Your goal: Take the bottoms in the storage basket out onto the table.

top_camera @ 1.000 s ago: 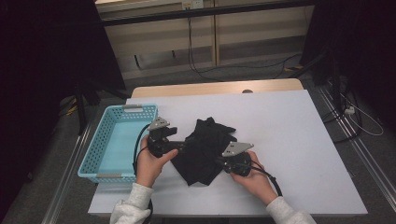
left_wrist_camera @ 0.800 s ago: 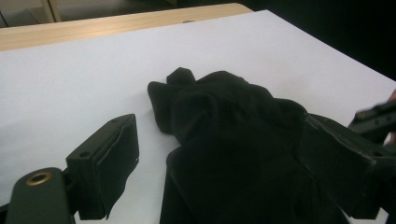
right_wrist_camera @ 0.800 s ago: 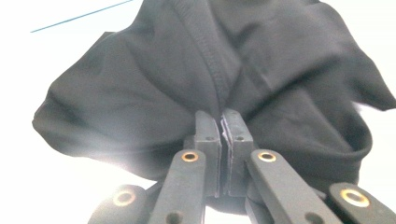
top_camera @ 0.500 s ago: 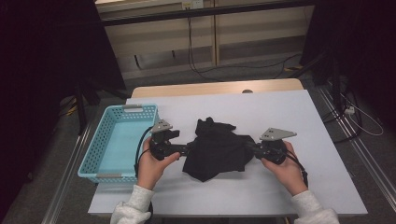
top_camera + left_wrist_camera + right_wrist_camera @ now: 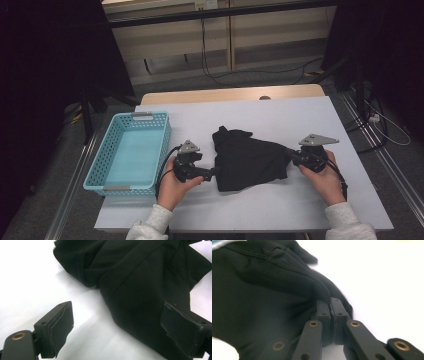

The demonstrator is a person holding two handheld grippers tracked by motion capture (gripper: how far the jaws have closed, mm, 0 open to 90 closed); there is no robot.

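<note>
High view: the black garment (image 5: 250, 160) lies mid-table, right of the blue basket (image 5: 131, 152). The right gripper (image 5: 295, 156) pinches its edge to stretch it flat — the left gripper (image 5: 212, 173) gapes at the opposite edge, empty.

A white-topped table (image 5: 300, 115) carried everything, with a strip of pale wood showing along its far edge. A light-blue plastic basket (image 5: 100, 165) with latticed walls stood on the table's left part, its near corner close to the table's left edge. A black cloth (image 5: 250, 160) lay crumpled on the surface around the middle, right of the basket and apart from it; its far left part bunched into folds, while its right end drew out to a point. The cloth's near edge lay flat against the white top (image 5: 30, 285).
</note>
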